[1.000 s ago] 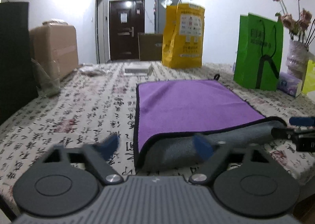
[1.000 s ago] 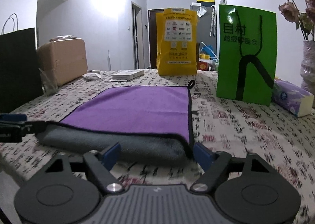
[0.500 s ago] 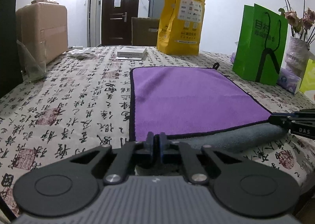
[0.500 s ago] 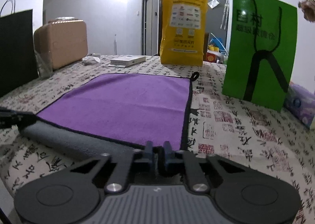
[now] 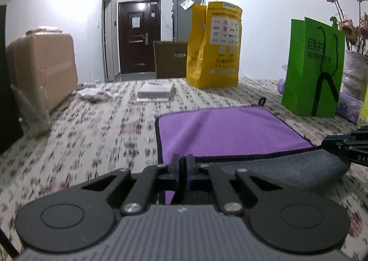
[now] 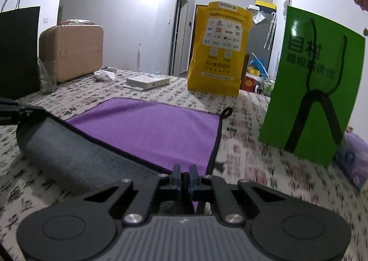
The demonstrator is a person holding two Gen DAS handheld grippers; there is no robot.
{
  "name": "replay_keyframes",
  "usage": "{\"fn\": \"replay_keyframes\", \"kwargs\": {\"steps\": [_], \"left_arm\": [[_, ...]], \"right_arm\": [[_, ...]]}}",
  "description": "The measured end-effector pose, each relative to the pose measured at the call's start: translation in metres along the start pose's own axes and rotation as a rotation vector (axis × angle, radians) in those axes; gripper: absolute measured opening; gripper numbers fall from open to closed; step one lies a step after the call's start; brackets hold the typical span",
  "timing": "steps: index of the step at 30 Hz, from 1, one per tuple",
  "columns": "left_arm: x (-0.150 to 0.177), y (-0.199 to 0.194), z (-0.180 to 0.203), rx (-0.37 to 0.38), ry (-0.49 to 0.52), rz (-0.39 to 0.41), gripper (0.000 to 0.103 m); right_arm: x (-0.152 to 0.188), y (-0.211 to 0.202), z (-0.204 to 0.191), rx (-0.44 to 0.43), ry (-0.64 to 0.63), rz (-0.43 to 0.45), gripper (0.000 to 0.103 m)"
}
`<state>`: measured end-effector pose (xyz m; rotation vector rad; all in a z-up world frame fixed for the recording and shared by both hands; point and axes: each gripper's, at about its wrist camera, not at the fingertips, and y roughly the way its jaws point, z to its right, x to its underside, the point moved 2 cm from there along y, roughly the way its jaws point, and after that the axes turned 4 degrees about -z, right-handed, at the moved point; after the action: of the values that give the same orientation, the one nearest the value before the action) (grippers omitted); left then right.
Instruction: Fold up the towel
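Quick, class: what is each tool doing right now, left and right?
Left tool: closed on the towel's near edge.
Right tool: closed on the towel's near edge too.

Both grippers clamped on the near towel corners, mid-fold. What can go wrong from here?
1. The left gripper and right gripper each pinch only a thin bit of the towel hem, so a corner may slip out.
2. Uneven travel would skew the fold.
3. Carrying far forward on the right, the cloth might brush the green bag.
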<state>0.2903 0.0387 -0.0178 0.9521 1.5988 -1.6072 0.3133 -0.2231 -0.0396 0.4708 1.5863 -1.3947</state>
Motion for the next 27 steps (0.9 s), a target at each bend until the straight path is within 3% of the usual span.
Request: {"fn": "replay_keyframes", "kwargs": {"steps": [16,24,27], "left_arm": [[-0.082,0.107,-0.036,0.048,-0.054,-0.084,0.007],[-0.100,0.180,-0.055,0.025,-0.106,-0.200,0.007],[-0.101,0.191,-0.056,0.017,-0.100,-0.199,0.007]], "right_arm": [[-0.083,0.101,0.035,-0.019,-0.025,-0.038,0.006],[-0.115,0.176,0.039,-0.039,0.024,-0.104,0.006],[-0.118,0.196,0.042,-0.032,0.045,-0.122,0.006]]}}
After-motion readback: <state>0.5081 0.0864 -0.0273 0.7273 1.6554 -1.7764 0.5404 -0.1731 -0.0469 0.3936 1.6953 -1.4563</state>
